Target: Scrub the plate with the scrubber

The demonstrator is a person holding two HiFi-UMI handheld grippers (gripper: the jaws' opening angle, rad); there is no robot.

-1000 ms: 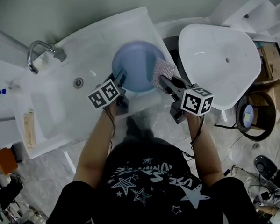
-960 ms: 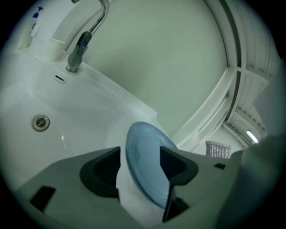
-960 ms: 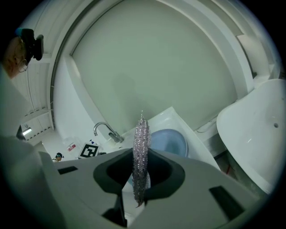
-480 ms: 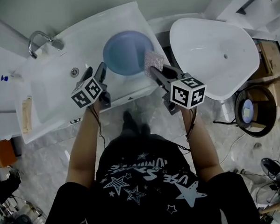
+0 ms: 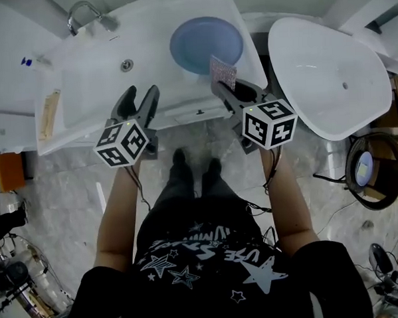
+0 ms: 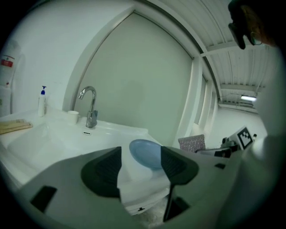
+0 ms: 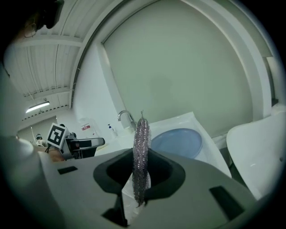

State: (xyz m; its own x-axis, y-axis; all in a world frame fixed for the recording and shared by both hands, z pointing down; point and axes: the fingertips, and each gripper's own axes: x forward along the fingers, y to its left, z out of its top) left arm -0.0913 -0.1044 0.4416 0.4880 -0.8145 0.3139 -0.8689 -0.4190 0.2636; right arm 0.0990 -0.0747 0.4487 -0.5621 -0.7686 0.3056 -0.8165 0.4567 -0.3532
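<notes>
The blue plate lies on the right end of the white sink counter. My left gripper hovers in front of the counter's near edge, left of the plate and apart from it. Its jaws have just been opening and stand open with nothing between them. My right gripper is shut on the silvery mesh scrubber. The scrubber stands upright just short of the plate's near rim, not touching it.
A chrome faucet stands behind the sink basin. A soap bottle and a small cup sit near it. A large white oval fixture is at the right, with a dark bin beside it.
Both grippers have drawn back from the plate toward the person. The left one left the plate's edge, swung left and spread its jaws wider. The right one still grips the scrubber.
</notes>
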